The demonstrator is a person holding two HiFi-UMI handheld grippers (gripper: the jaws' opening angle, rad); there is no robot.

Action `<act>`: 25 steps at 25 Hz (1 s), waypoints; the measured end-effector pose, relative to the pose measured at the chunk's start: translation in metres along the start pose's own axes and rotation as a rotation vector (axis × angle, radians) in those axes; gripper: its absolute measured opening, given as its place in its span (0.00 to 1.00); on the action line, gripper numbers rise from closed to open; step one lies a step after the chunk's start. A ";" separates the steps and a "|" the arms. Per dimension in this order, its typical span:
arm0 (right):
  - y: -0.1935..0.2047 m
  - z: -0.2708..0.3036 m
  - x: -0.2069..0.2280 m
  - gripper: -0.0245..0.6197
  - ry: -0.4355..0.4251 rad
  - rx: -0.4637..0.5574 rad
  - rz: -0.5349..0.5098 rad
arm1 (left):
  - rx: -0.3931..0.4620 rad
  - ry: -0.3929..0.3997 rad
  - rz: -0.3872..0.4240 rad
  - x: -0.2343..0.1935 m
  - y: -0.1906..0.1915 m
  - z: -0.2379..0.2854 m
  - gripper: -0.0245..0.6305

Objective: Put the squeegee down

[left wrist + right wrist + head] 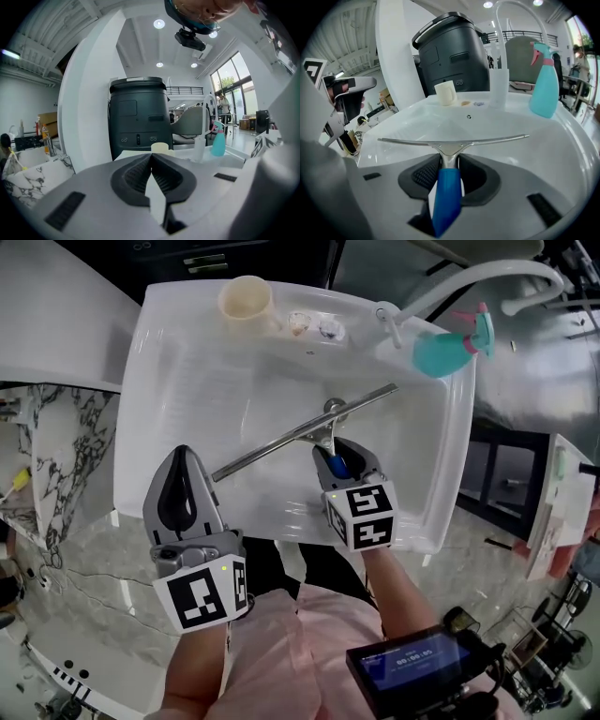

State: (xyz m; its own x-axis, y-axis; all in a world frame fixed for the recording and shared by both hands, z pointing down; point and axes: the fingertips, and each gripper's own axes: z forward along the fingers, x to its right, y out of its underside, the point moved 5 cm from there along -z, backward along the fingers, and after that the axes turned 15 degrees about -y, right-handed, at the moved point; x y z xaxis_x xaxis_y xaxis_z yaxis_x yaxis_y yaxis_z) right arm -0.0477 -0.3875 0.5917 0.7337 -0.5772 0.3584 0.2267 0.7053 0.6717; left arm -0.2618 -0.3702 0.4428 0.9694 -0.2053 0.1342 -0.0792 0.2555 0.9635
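The squeegee (300, 432) has a long metal blade and a blue handle (447, 192). It hangs over the white sink basin (187, 352), blade slanting from lower left to upper right in the head view. My right gripper (337, 454) is shut on the blue handle, with the blade just beyond its fingertips (449, 160). In the right gripper view the blade (454, 139) lies level across the basin. My left gripper (185, 454) hovers at the sink's front left edge, jaws shut with nothing between them (151, 157).
A cream cup (246, 298) stands on the sink's back rim. A teal spray bottle (450, 348) and a white faucet (469, 282) are at the back right. A dark bin (450, 47) stands behind the sink. A marble counter (66, 456) lies to the left.
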 end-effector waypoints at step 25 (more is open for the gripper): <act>0.020 0.036 0.032 0.24 -0.053 -0.209 0.189 | -0.060 -0.002 -0.032 0.006 0.015 0.037 0.05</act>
State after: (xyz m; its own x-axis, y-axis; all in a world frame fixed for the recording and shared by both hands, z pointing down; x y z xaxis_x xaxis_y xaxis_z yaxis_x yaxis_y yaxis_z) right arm -0.0430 -0.4069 0.6398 0.7424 -0.4442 0.5015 0.2200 0.8687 0.4437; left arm -0.2657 -0.4030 0.4667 0.9709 -0.2158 0.1044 -0.0344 0.3055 0.9516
